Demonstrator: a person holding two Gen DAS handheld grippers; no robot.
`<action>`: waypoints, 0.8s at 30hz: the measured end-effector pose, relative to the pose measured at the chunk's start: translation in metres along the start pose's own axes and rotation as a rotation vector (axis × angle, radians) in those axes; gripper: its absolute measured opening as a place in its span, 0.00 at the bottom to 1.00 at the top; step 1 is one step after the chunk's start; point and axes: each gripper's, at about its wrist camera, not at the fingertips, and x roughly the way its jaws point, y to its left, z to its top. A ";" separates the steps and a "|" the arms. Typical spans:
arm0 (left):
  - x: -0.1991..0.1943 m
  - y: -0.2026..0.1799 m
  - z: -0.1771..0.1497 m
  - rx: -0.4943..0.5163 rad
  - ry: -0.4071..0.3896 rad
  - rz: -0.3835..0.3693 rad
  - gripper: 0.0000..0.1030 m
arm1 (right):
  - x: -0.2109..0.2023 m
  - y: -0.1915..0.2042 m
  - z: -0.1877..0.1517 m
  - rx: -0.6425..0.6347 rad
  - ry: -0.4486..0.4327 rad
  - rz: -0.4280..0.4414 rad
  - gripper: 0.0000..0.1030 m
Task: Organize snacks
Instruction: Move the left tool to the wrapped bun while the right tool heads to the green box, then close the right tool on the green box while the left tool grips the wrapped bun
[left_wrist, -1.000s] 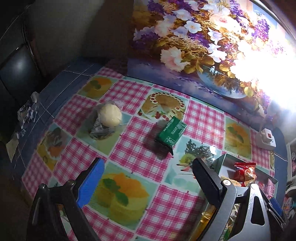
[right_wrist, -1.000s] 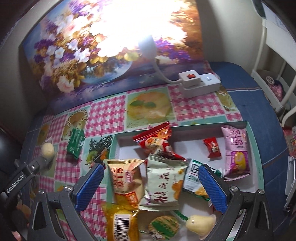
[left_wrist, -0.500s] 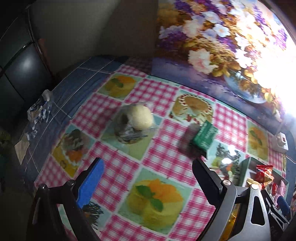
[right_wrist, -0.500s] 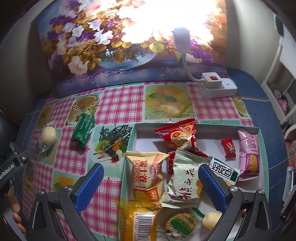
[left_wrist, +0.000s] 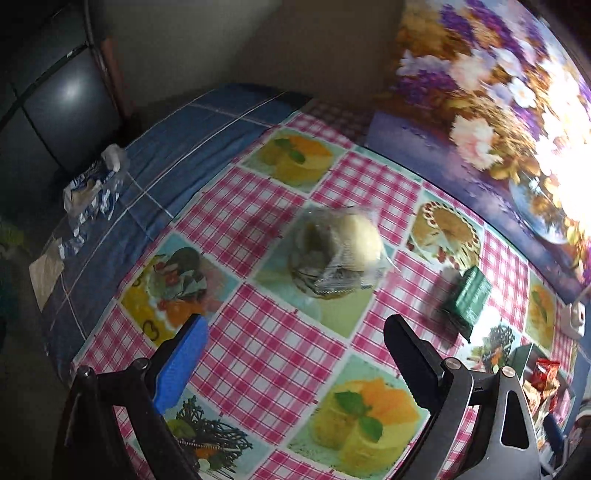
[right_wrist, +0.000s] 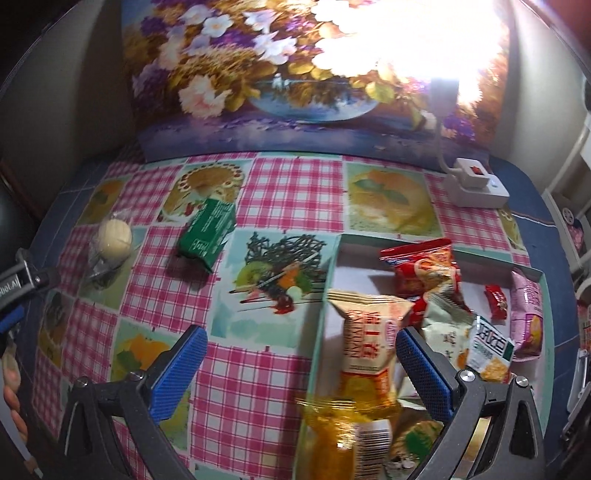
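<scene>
A pale round bun in a clear wrapper (left_wrist: 341, 251) (right_wrist: 112, 240) lies on the checked tablecloth, ahead of my left gripper (left_wrist: 295, 354), which is open and empty. To the bun's right lies a green packet (left_wrist: 469, 299) (right_wrist: 207, 232). My right gripper (right_wrist: 299, 365) is open and empty, straddling the left wall of a shallow teal tray (right_wrist: 332, 266). Several snack packs fill the tray, among them a beige pack (right_wrist: 369, 332), a red pack (right_wrist: 424, 266), a pink pack (right_wrist: 528, 314) and a yellow pack (right_wrist: 347, 435).
A flower painting (right_wrist: 295, 74) leans against the wall behind the table. A white power strip (right_wrist: 476, 184) with a lamp sits at the back right. Crumpled wrappers (left_wrist: 92, 192) lie on the blue cloth at the table's left edge. A hand (right_wrist: 14, 398) shows at far left.
Both grippers have swung leftwards. The bun now sits nearer the centre of the left wrist view, and the tray has slid to the right in the right wrist view. Jaws stayed open.
</scene>
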 end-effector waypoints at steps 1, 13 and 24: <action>0.001 0.002 0.001 -0.008 0.001 -0.005 0.93 | 0.003 0.004 0.000 -0.007 0.006 0.001 1.00; 0.032 0.023 0.015 -0.068 0.032 -0.062 0.93 | 0.026 0.039 0.008 -0.065 0.023 0.062 1.00; 0.051 0.023 0.030 -0.085 -0.016 -0.143 0.93 | 0.053 0.056 0.031 -0.057 -0.010 0.125 1.00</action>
